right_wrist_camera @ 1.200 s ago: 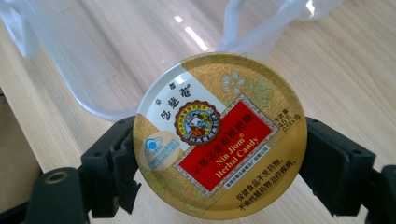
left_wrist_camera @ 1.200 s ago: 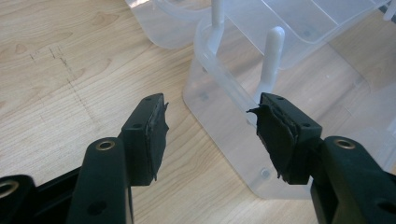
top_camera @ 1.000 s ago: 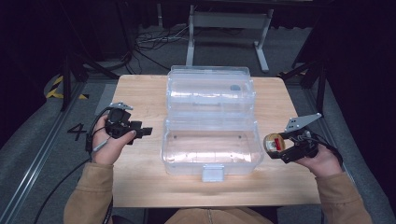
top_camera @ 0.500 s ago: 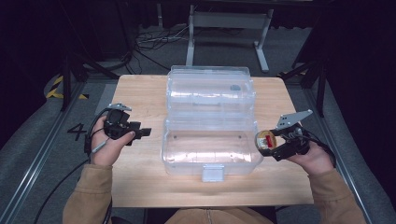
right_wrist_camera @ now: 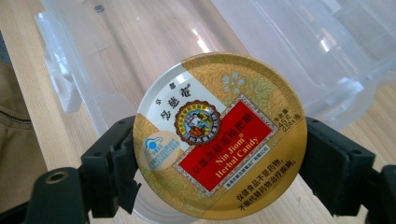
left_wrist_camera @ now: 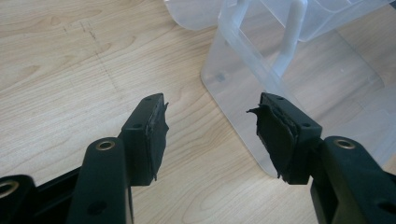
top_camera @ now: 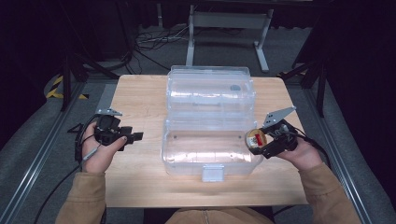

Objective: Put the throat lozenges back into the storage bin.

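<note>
Two grippers work at a wooden bench [top_camera: 140, 98] that carries one clear plastic storage box [top_camera: 210, 140] with its lid [top_camera: 210, 91] swung open toward the far side. The right gripper [top_camera: 261, 142] has its jaws clamped on a round herbal candy tin [top_camera: 255, 138], one jaw on each side of the tin's rim. In the right gripper view the candy tin [right_wrist_camera: 219, 144] faces the camera, its gold lid bearing a red label that reads "Nin Jiom Herbal Candy", and the clear box [right_wrist_camera: 154, 60] lies behind it. From the high view the tin hangs at the box's right end, level with its rim; whether it touches the wall cannot be told.

The left gripper [top_camera: 133, 136] sits over bare bench left of the box, a little apart from it, held in the person's left hand [top_camera: 100, 149]. In the left gripper view its jaws stand wide apart with nothing between them, worn black pads [left_wrist_camera: 156, 133] facing each other, and the near corner of the box [left_wrist_camera: 261, 93] lies just ahead of them.
</note>
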The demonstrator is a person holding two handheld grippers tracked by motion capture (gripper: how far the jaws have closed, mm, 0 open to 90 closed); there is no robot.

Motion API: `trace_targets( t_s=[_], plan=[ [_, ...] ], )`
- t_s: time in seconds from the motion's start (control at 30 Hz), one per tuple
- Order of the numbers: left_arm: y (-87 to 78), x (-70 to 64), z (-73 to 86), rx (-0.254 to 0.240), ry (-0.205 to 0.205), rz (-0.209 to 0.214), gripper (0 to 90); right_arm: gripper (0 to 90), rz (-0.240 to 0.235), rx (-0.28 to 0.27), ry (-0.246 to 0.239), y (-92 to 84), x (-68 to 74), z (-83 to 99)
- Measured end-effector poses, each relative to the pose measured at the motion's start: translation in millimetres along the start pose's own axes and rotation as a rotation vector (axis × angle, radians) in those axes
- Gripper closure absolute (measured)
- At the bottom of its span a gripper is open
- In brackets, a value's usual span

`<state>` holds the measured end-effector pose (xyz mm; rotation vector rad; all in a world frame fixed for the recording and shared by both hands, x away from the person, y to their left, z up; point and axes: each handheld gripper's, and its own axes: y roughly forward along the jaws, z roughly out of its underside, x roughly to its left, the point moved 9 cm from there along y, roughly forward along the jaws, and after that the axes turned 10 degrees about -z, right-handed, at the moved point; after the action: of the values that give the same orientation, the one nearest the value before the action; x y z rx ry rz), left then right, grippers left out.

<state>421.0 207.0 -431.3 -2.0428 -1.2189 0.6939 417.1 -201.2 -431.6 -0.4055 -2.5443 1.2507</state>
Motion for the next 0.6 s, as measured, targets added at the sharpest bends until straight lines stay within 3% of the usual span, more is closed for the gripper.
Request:
trace_targets(
  t_s=[0.6],
  plan=[
    [4.6,-2.0,-3.0,0.007,0.008,0.009,43.2,19.7,-0.004,0.119,0.002,25.1,5.3,5.5]
  ],
)
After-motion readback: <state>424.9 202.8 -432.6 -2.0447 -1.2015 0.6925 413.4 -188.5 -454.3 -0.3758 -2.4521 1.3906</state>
